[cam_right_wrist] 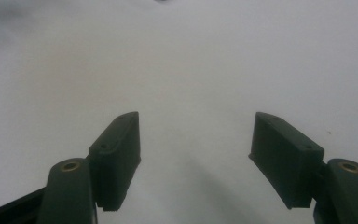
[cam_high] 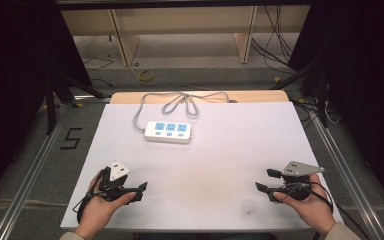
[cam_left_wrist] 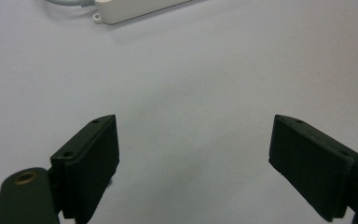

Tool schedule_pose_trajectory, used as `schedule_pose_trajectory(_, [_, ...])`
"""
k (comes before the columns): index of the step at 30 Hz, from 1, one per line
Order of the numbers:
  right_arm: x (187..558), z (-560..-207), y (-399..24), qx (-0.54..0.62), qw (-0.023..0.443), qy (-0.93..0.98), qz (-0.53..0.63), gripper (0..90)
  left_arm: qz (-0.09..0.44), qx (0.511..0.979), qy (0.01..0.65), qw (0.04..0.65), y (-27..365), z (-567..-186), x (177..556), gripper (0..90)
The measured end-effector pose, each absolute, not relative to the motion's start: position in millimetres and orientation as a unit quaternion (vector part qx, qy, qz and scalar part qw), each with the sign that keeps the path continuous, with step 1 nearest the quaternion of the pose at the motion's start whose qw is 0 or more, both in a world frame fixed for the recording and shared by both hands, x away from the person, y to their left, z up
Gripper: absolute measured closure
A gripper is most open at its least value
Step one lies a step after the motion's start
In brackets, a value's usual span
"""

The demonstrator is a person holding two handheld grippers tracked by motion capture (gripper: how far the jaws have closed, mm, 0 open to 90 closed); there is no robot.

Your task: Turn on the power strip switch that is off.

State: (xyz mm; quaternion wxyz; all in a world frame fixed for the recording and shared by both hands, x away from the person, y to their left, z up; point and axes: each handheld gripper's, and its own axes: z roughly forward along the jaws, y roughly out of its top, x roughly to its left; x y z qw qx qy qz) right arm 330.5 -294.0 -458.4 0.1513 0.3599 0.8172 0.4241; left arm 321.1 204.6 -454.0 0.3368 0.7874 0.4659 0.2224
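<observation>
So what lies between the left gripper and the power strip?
Nothing: bare white table separates the open left gripper from the power strip, seen in the high view.

One power strip [cam_high: 168, 132] lies on the white surface [cam_high: 240, 150], and it has three blue socket faces in a row and one grey cord [cam_high: 180, 100] looped behind it. Two grippers are there, a left gripper [cam_high: 141, 190] and a right gripper [cam_high: 265, 181], one in each of the person's two hands, each with two black jaws standing apart with nothing between them. Beside the surface, one black number marking [cam_high: 71, 138] sits on the floor.
</observation>
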Motion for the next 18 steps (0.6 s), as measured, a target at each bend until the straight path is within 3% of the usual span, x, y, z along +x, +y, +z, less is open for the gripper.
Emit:
schedule_pose_trajectory(9, [330, -458, -293, 0.359, 0.154, 0.817, 0.424, 33.3, 0.248, 0.774, 0.472, 0.342, 198, -445, 345, 19.8])
schedule_pose_trajectory(11, [330, -458, -293, 0.359, 0.155, 0.817, 0.424, 33.3, 0.245, 0.772, 0.474, 0.345, 196, -444, 347, 28.3])
schedule_pose_trajectory(15, [330, -458, -294, 0.360, 0.153, 0.818, 0.422, 33.3, 0.246, 0.771, 0.474, 0.346, 188, -438, 358, 55.8])
schedule_pose_trajectory(18, [330, -458, -294, 0.360, 0.153, 0.818, 0.422, 33.3, 0.251, 0.784, 0.446, 0.350, 183, -437, 363, 68.5])
